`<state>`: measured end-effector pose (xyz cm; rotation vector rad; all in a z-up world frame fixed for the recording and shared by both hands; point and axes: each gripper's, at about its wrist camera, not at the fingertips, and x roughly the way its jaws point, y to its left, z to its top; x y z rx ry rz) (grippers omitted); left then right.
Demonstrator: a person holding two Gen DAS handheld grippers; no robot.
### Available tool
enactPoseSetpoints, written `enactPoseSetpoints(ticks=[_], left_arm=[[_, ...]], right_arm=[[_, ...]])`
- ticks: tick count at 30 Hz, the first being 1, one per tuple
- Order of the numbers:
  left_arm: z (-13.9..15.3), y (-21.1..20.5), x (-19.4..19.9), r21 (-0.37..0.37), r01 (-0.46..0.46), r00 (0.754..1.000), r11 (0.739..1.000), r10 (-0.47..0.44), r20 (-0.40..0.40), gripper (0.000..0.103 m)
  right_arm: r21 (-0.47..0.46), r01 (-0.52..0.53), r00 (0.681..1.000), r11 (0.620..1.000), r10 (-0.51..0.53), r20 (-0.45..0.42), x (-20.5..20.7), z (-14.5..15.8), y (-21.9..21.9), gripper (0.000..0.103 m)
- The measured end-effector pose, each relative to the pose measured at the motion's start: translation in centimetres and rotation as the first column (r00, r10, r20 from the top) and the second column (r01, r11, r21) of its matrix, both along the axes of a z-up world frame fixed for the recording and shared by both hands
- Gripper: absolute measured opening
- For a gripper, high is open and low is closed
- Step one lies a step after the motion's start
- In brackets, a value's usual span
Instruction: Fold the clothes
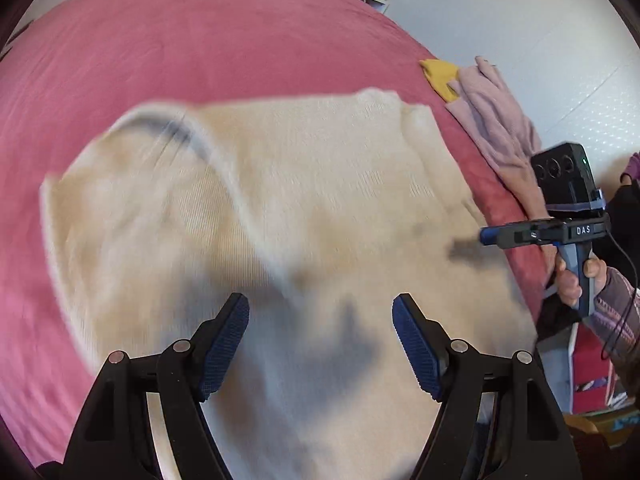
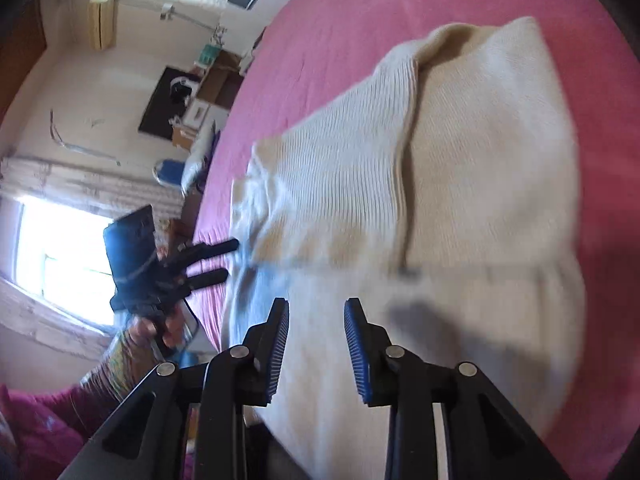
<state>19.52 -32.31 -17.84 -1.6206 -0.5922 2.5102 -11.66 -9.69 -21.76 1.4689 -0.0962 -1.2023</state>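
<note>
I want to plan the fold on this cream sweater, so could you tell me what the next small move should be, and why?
Probably lower the left gripper onto the near edge of the cream knit sweater and pinch it. Both it and the right gripper hover open and empty above the sweater, which lies partly folded, one side already turned over, on the pink bedspread, so nothing is held yet.

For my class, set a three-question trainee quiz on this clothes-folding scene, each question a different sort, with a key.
1. True or false: the left gripper is clamped on the cream knitted sweater.
2. What colour is the bed cover? A) pink B) green C) grey
3. Fill in: beside the mauve garment at the bed's edge lies a ______ cloth.

Key: 1 false; 2 A; 3 yellow
</note>
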Motion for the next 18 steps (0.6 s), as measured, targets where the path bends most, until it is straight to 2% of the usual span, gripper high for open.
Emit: enactPoseSetpoints(ticks=[5, 7, 10, 12, 15, 18], left_arm=[[-1.2, 1.6, 8.7, -0.036, -0.084, 0.991, 0.996, 0.087, 0.104, 0.076], [-1.1, 2.4, 12.0, -0.088, -0.096, 0.986, 0.992, 0.107, 0.131, 0.076], [-1.2, 3.9, 15.5, -0.173, -0.096, 0.979, 0.980, 0.124, 0.163, 0.076], [-2.0, 4.5, 16.7, -0.196, -0.103, 0.970, 0.975, 0.142, 0.197, 0.076], [-4.1, 4.3, 17.7, -0.156, -0.165, 0.946, 0.974, 0.201, 0.256, 0.076], [-5.4, 3.8, 18.5, -0.095, -0.234, 0.925, 0.968, 0.252, 0.286, 0.076]], right_arm=[[0.143, -0.021, 1.000, 0.989, 0.019, 0.013, 5.9, 0.7, 8.0, 0.033], [0.190, -0.007, 0.999, 0.982, 0.001, 0.032, 8.0, 0.4, 10.6, 0.033], [0.279, 0.057, 0.997, 0.959, -0.067, 0.027, 9.5, -0.4, 13.4, 0.033], [0.315, 0.135, 0.989, 0.940, -0.149, 0.021, 9.6, -0.6, 15.4, 0.033], [0.319, 0.255, 0.962, 0.913, -0.273, 0.014, 8.5, -0.5, 17.4, 0.033], [0.343, 0.333, 0.936, 0.878, -0.352, -0.008, 8.6, -0.7, 18.4, 0.033]])
